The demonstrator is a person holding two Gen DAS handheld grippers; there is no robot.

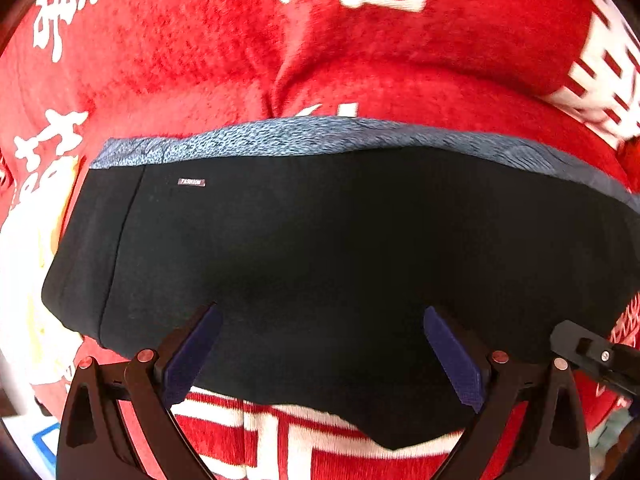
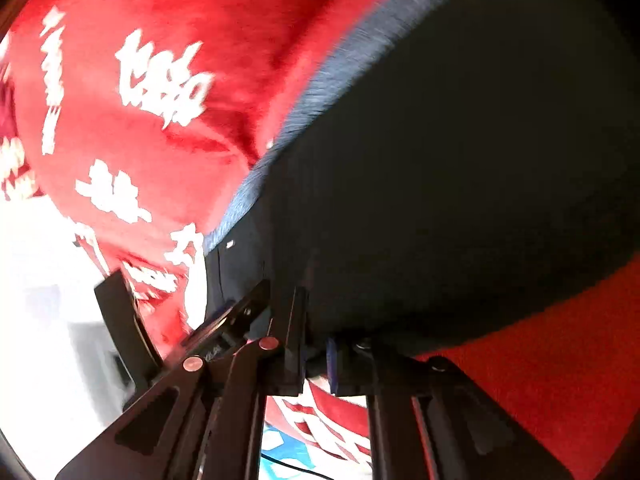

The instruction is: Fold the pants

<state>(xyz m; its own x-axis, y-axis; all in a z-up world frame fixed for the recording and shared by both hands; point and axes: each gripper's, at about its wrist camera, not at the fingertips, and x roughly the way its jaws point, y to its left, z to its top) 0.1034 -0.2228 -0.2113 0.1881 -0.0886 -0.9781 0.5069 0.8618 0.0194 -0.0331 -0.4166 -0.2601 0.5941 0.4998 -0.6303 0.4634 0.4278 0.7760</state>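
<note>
- Black pants: folded into a broad dark band, lying on a red blanket printed with white characters. A grey-blue inner lining shows along the far edge; a small label sits near the far left corner.
- Left gripper: poised over the near edge of the pants, its blue-padded fingers spread wide, with the cloth between them but not pinched.
- Right gripper: at the near edge of the pants, jaws drawn together on a fold of the black cloth. The view is motion-blurred.
- In the left wrist view, the tip of the right gripper appears at the right, at the pants' near right edge.
</note>
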